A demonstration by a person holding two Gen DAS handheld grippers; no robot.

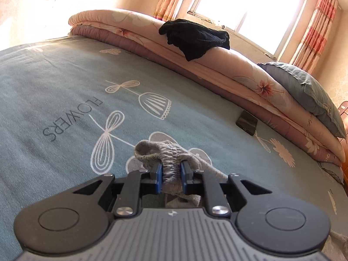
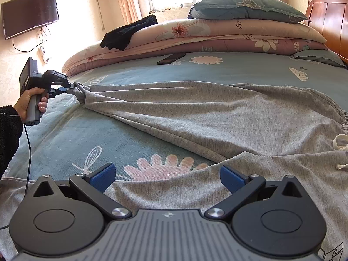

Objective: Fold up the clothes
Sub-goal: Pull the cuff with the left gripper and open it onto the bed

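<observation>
Grey sweatpants (image 2: pixel 195 113): jersey knit, lying spread on the bed (image 2: pixel 239 69), one leg drawn out long toward the left tool (image 2: pixel 70 89), waist end with a white drawstring (image 2: pixel 339 150) at the far right of the right wrist view. Long axis of the stretched leg runs from the waist leftward to the left tool; a second fold of the same grey cloth lies directly under the right tool (image 2: pixel 167 178).

Ribbed cuff (image 1: pixel 167 158): bunched, pinched between the blue pads (image 1: pixel 159 174) of the left tool (image 1: pixel 170 177), which is closed firmly on it.

Right tool: spread wide, nothing between its pads, hovering just above the near grey cloth; it is the nearer of the two to the waist end.

Bed sheet: teal, white floral outlines, the word "FLOWERS" (image 1: pixel 71 119) printed beyond the left tool.

Phone (image 2: pixel 171 58): dark, flat on the sheet beyond the sweatpants, beside the stacked quilts (image 2: pixel 217 37).

Black garment (image 2: pixel 128 34): draped over the quilts; pillow (image 2: pixel 245 6) on top.

Television (image 2: pixel 30 14): wall-mounted, beyond the left tool. Lettering on the left tool's body too small to read
</observation>
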